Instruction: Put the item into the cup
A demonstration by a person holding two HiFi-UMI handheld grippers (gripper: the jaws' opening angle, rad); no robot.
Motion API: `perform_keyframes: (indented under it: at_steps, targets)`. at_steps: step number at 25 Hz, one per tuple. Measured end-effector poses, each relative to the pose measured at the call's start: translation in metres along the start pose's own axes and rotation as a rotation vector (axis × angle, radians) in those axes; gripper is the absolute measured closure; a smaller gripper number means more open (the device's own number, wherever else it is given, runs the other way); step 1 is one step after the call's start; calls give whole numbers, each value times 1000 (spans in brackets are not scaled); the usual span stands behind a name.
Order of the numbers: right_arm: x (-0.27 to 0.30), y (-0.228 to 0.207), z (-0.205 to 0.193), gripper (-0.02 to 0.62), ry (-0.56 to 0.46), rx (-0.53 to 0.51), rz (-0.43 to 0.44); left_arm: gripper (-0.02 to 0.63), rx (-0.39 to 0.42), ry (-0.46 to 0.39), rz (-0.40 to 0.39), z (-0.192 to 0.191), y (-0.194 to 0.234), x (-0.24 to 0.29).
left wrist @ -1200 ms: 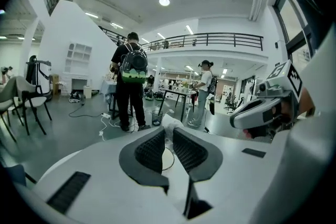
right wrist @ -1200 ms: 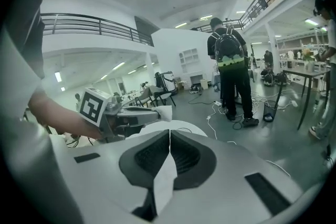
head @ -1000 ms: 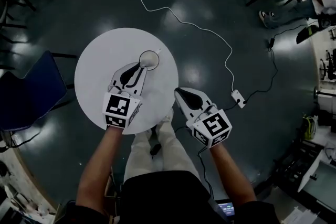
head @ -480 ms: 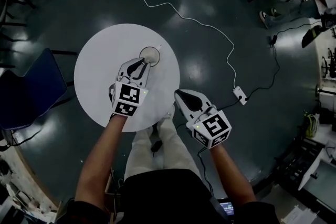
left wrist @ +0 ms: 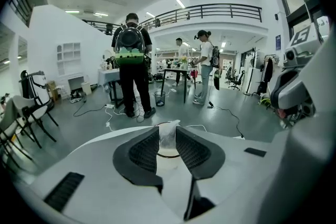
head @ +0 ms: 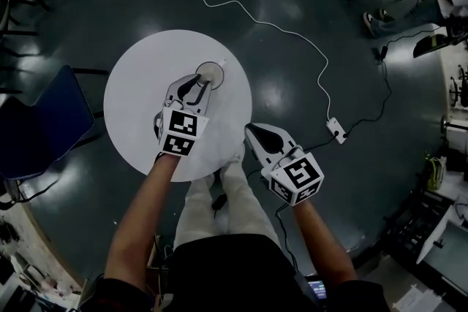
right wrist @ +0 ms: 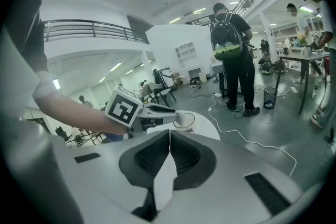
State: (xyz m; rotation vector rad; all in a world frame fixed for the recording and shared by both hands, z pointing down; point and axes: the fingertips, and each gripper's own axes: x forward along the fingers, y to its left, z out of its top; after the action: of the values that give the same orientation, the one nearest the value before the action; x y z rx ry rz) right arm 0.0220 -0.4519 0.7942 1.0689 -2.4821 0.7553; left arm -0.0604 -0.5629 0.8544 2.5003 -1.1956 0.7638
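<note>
A small pale, translucent packet point(left wrist: 168, 135) sits pinched between the dark pads of my left gripper point(left wrist: 168, 141). Directly behind and below it I see the dark round rim of the cup point(left wrist: 169, 155). In the head view the cup point(head: 212, 71) stands on the far right part of the round white table point(head: 135, 95), and the left gripper point(head: 199, 82) has its tips at the cup's near rim. My right gripper point(head: 249, 130) hangs off the table's right edge, shut and empty. In the right gripper view its jaws point(right wrist: 169, 145) meet, with the cup point(right wrist: 185, 119) ahead.
A white cable point(head: 278, 29) runs across the dark floor to a power strip point(head: 336, 131). A dark blue chair point(head: 40, 124) stands left of the table. A person with a backpack point(left wrist: 131, 68) and others stand by desks farther off. My legs point(head: 219, 201) are below the table's near edge.
My left gripper has moved forward across the table to the cup's rim, still holding the packet. The right gripper has stayed in place.
</note>
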Motion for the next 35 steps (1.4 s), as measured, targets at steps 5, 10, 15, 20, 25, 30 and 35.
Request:
perform_keyframes:
  at_steps: [5, 10, 15, 20, 25, 30, 35]
  targets:
    - [-4, 0, 0, 577, 0, 5, -4, 494, -22, -6, 2, 4, -1, -4]
    - [-10, -1, -3, 577, -4, 6, -4, 494, -27, -12, 9, 6, -6, -6]
    - [-15, 1, 5, 577, -18, -4, -5, 500, -30, -23, 10, 14, -9, -15]
    - [-21, 4, 24, 577, -42, -23, -6, 531, -38, -59, 10, 34, -10, -34]
    - [-32, 7, 45, 577, -74, -48, -7, 559, -18, -92, 13, 57, -16, -56]
    - [-48, 15, 70, 578, -108, -79, -4, 571, 5, -112, 11, 77, -26, -83]
    - [-67, 27, 104, 578, -149, -117, 5, 583, 3, -145, 19, 103, -39, -115]
